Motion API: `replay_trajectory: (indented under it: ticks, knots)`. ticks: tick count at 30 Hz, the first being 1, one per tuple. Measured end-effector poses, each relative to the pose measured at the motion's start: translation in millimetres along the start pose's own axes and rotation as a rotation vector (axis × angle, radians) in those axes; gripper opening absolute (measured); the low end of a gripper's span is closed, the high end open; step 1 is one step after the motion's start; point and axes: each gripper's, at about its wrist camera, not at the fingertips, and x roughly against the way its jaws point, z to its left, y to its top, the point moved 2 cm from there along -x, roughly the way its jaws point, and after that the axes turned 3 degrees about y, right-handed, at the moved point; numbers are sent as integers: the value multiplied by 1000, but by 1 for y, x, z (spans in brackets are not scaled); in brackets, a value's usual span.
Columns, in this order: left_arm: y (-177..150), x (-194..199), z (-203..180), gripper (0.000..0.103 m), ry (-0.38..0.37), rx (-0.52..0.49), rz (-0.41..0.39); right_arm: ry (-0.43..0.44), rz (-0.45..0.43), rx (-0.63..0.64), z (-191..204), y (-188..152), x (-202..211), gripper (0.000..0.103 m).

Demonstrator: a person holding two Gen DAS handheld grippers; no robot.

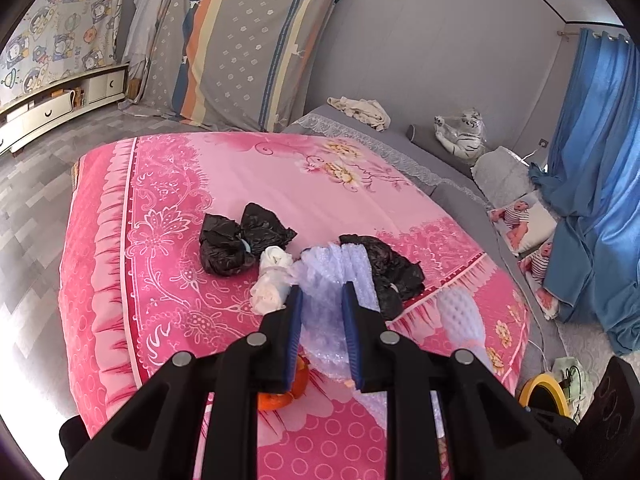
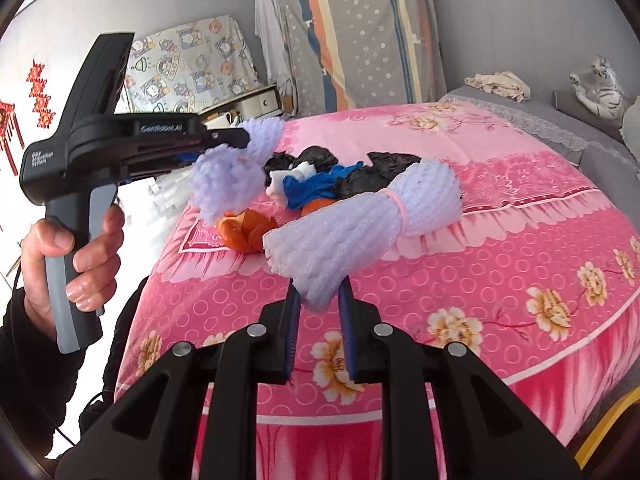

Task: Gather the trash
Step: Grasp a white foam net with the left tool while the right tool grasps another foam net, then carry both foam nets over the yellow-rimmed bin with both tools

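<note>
Trash lies in a pile on the pink flowered bedspread point(image 1: 160, 216). My left gripper point(image 1: 322, 290) is shut on a crumpled piece of pale foam netting point(image 1: 332, 268), lifted off the bed. The right wrist view shows the same left gripper point(image 2: 242, 137) in a hand point(image 2: 80, 248), with the netting point(image 2: 232, 172) hanging from it. My right gripper point(image 2: 320, 285) is shut on the end of a foam netting bundle point(image 2: 360, 220) tied with a pink band. Black bags point(image 1: 240, 240), a white roll point(image 1: 272, 276), an orange bag point(image 2: 248, 232) and a blue bag point(image 2: 312, 188) lie around them.
An upright striped mattress point(image 1: 256, 48) leans on the far wall, and a low cabinet point(image 1: 60, 104) stands at the left. Blue curtains point(image 1: 592, 180), a toy tiger point(image 1: 464, 132) and cushions are at the right. A yellow-rimmed round object point(image 1: 544, 390) sits on the floor beside the bed.
</note>
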Motion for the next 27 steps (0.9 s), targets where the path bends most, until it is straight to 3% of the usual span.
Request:
replay_trajectory:
  ticks: [16,27]
  knots:
    - [-5,18,-35,19,-50,-59,-18,-84,-63,-76,-40,-1,44,17]
    - [-7,20,-81,19,-119,-119,-13,-150,-132,-129,-66,-6,79,17]
